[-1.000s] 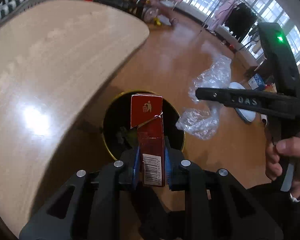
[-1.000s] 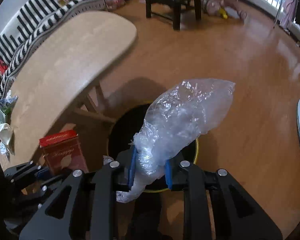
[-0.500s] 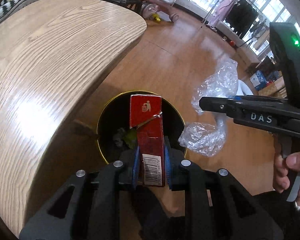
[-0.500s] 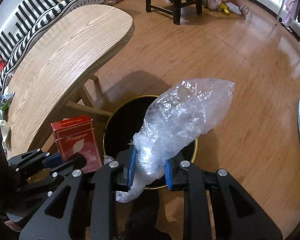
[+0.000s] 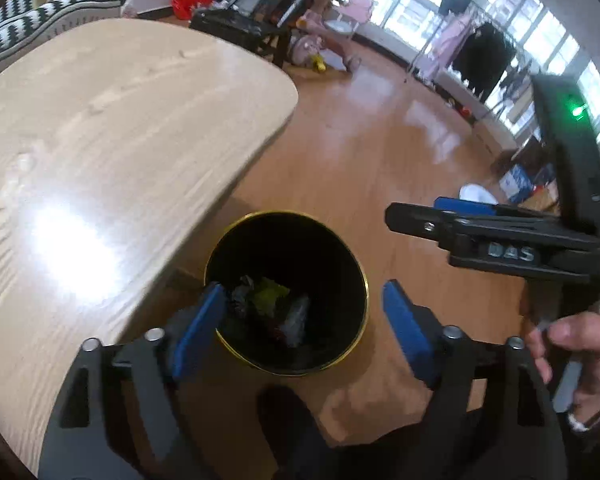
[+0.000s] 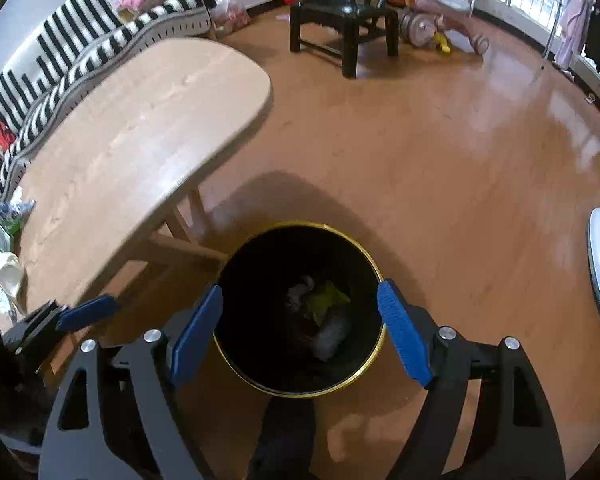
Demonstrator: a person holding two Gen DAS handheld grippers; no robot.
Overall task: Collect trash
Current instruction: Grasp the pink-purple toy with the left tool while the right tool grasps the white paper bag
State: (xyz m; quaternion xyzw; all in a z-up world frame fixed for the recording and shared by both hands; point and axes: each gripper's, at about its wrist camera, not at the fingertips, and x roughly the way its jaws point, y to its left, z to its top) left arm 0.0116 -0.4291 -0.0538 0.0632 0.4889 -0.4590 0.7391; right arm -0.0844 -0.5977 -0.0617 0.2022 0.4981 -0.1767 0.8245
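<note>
Left wrist | both jaws opening, empty | trash (image 5: 278,308) in bin (image 5: 352,264) below

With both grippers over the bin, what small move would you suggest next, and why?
Probably lift both grippers clear of the bin and turn back to the table. The left gripper and right gripper are opening with nothing between the jaws, trash lies at the bottom of the bin, and more wrappers seem to sit at the table's far left end.
</note>
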